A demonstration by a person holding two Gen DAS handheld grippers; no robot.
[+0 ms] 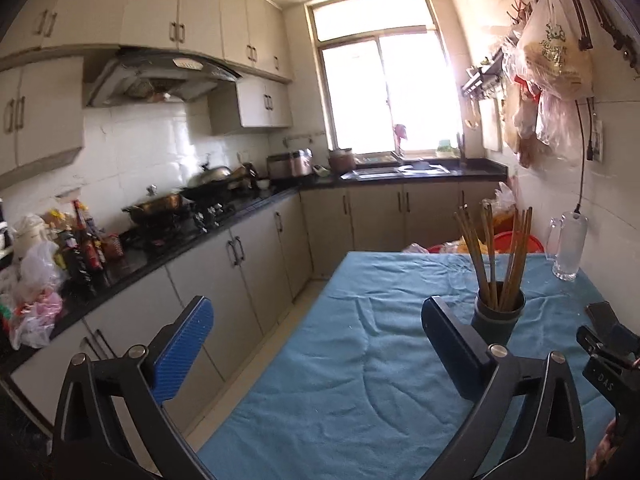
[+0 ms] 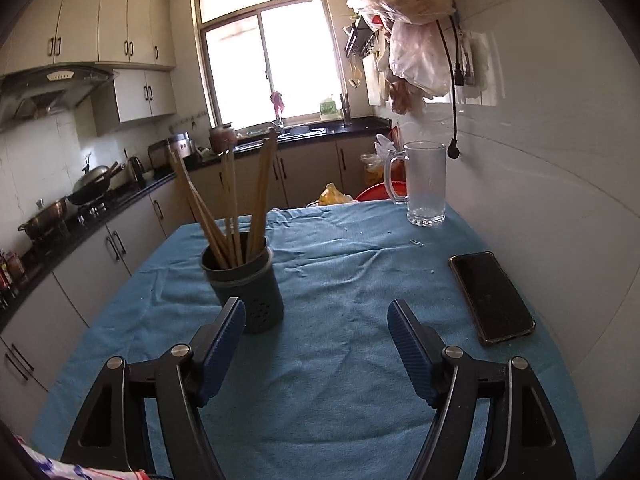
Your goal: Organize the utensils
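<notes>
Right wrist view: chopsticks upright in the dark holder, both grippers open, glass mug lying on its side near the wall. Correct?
Not quite. In the right wrist view the glass mug stands upright. Chopsticks in the holder, left gripper and right gripper open: correct.

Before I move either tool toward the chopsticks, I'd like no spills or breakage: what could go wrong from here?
1. The chopsticks lean outward in the holder; a sideways pull could tip it.
2. The glass mug stands near the table's far edge and could be knocked over by a wide swing.
3. The phone lies just beyond the right tool; a low pass might shove it.
</notes>
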